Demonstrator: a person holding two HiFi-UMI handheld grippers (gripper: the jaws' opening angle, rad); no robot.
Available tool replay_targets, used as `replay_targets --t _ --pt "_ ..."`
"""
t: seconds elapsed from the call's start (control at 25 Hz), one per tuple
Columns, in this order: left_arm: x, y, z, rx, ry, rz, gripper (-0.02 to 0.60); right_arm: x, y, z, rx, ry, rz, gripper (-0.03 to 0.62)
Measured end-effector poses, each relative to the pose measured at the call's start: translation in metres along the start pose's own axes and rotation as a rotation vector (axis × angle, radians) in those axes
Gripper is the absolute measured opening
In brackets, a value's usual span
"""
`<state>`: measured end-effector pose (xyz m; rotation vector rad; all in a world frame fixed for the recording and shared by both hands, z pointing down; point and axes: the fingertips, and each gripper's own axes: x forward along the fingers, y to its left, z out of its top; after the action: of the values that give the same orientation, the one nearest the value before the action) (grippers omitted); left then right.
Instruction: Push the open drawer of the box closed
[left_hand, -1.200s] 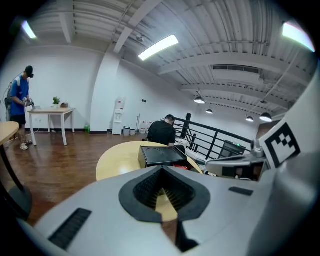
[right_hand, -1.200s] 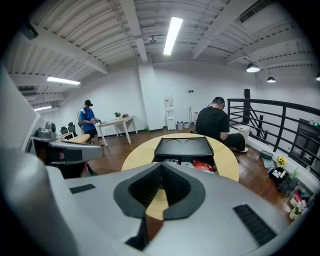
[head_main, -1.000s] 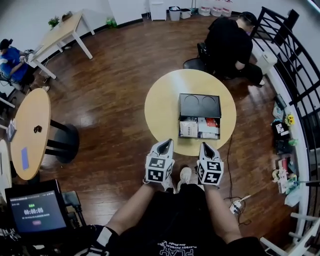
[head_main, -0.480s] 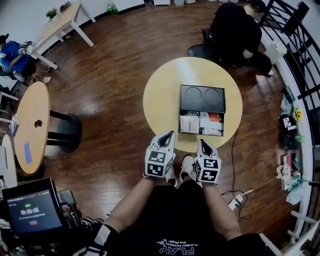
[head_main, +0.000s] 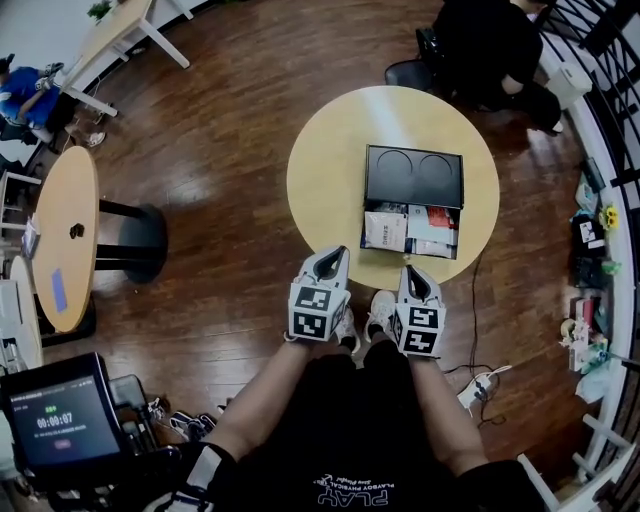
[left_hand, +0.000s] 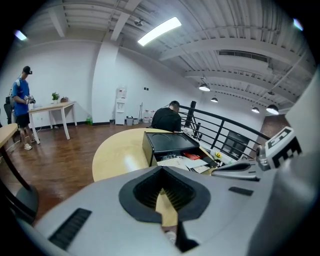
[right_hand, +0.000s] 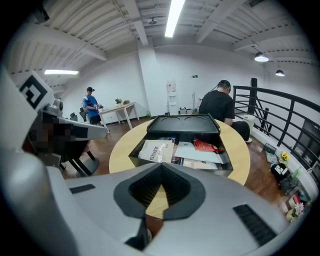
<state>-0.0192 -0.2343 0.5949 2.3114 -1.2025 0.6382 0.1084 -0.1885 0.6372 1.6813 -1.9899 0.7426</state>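
Both grippers hover at the near rim of the round desk (head_main: 325, 180), clear of the box. The left gripper (head_main: 329, 256) and right gripper (head_main: 413, 272) both have their jaws fully together and hold nothing; closed tips probably serve as a blunt pusher. The black box (head_main: 414, 176) sits on the desk's right half. Its drawer (head_main: 412, 230) is pulled out toward the person, full of papers, roughly in line with the right gripper. Versus a second ago, the drawer is equally open and the grippers are nearer the desk edge, with no contact yet.
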Motion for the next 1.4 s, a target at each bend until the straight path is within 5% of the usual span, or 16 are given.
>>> replay_targets --t 0.64,1.4 --pt "0.011 0.007 -0.032 -0.034 0.05 -0.01 -0.003 0.045 -0.021 -0.035 0.043 0.123 -0.125 0.064" --pt "0.017 0.024 -0.045 -0.051 0.113 0.028 -0.003 0.061 -0.021 -0.036 0.038 0.197 -0.126 0.074"
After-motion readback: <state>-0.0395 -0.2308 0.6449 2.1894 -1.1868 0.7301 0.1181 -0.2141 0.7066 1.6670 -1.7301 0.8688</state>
